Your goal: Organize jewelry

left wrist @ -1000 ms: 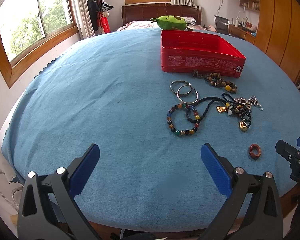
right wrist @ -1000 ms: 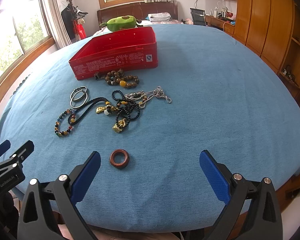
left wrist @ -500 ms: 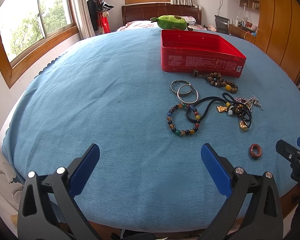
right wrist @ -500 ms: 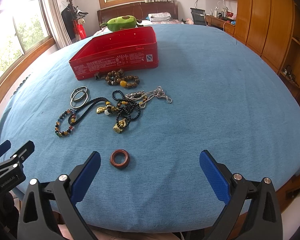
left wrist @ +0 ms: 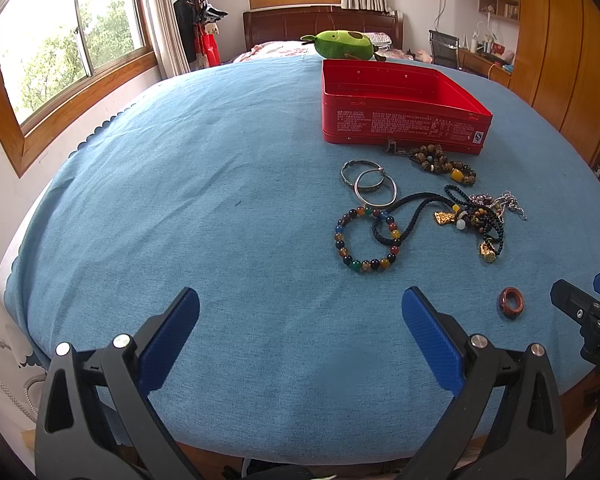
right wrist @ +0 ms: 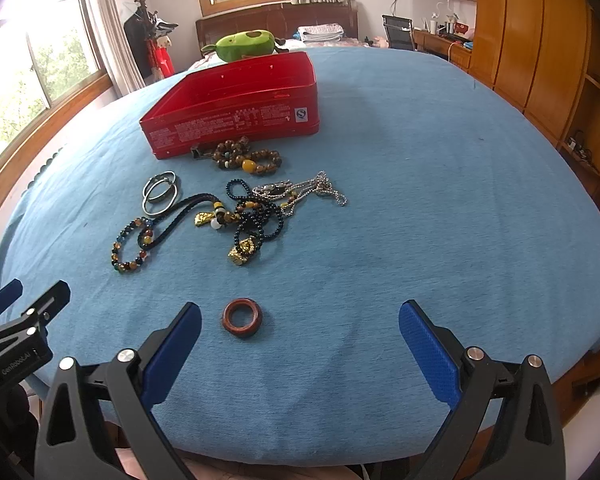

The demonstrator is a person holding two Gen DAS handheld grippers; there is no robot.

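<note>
1. Bench (left wrist: 148,208) w/ blue cloth carries everything.
2. Red tin (left wrist: 400,108) sits open at far side, nothing seen inside.
3. Left gripper (left wrist: 300,316) & right gripper (right wrist: 300,328): fingers spread wide, both holding nothing, low over near edge.
4. Necklace tangle (right wrist: 252,216) mid-bench; multicolor bead bracelet (left wrist: 366,240) and silver bangles (left wrist: 370,184) beside it.
5. Brown ring (right wrist: 242,317) just beside right gripper's left finger.

The reddish-brown ring (right wrist: 241,317) sits slightly farther right between the right gripper's (right wrist: 300,322) fingers; nothing else differs.
</note>
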